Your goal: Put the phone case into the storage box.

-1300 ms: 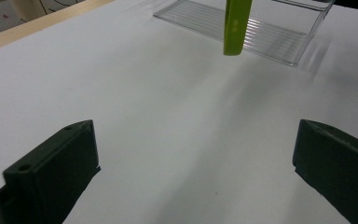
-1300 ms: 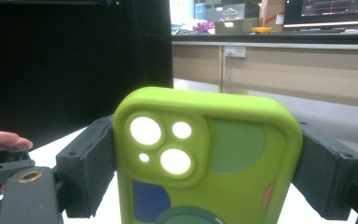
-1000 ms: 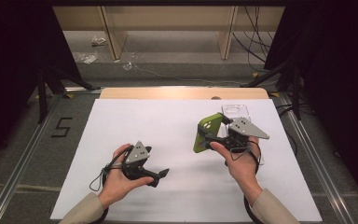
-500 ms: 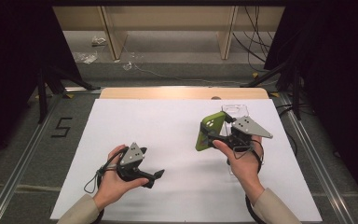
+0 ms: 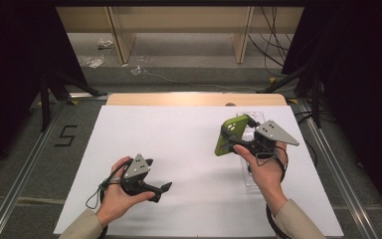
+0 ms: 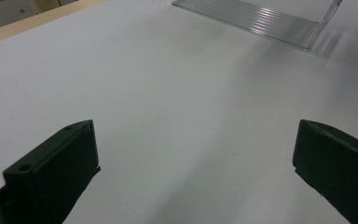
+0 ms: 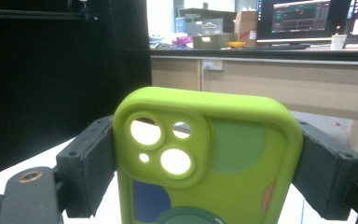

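Note:
A lime-green phone case [image 5: 230, 135] with camera cut-outs is held up above the right side of the white table. My right gripper [image 5: 238, 133] is shut on it, one jaw on each long edge. The right gripper view shows the case [image 7: 242, 154] upright between both pads [image 7: 91, 163], its back with coloured patches facing the camera. My left gripper [image 5: 161, 191] rests low over the front left of the table, jaws pointing right. Its jaws stand wide open [image 6: 196, 149] over bare white surface, with nothing between them.
A clear plastic stand [image 5: 252, 177] lies on the table under the right hand; its ribbed edge [image 6: 256, 21] shows far ahead of the left jaws. The white table sheet [image 5: 179, 139] ends at a wooden strip [image 5: 194, 99] at the back. Dark drapes flank both sides.
The right hand has shifted slightly right with the green case still gripped. The left hand has drifted a little left. Both sets of jaws stand as before.

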### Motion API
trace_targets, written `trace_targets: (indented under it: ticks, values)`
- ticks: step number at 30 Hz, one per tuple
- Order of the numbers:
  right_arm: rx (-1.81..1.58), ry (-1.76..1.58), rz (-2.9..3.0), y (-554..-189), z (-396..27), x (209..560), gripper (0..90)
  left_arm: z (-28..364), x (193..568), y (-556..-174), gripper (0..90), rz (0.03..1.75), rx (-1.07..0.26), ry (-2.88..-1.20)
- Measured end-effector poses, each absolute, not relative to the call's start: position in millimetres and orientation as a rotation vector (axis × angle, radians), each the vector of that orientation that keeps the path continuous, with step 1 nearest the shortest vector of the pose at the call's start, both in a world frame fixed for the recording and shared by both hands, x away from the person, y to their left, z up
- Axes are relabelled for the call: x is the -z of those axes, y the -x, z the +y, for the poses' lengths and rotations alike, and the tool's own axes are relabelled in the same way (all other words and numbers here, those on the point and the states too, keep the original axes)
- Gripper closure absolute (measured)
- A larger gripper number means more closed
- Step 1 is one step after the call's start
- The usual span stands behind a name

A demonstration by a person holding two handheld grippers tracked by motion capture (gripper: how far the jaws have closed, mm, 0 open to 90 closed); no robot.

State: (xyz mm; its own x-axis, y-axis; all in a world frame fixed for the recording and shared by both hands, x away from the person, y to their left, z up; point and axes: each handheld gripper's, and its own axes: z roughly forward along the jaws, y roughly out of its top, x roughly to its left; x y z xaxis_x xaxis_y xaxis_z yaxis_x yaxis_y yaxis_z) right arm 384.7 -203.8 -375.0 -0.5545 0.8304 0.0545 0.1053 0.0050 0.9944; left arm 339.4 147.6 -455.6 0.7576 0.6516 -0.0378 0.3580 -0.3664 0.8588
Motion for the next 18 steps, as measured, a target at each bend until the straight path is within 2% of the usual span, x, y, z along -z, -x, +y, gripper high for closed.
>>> trace_targets:
  ticks: [18]
  values:
    - [-1.574, -1.003, 1.642, -388.2, -223.0, 368.5, 17.1, 154.3, 455.6, -337.9, 0.0, 0.776, -0.388, -1.976]
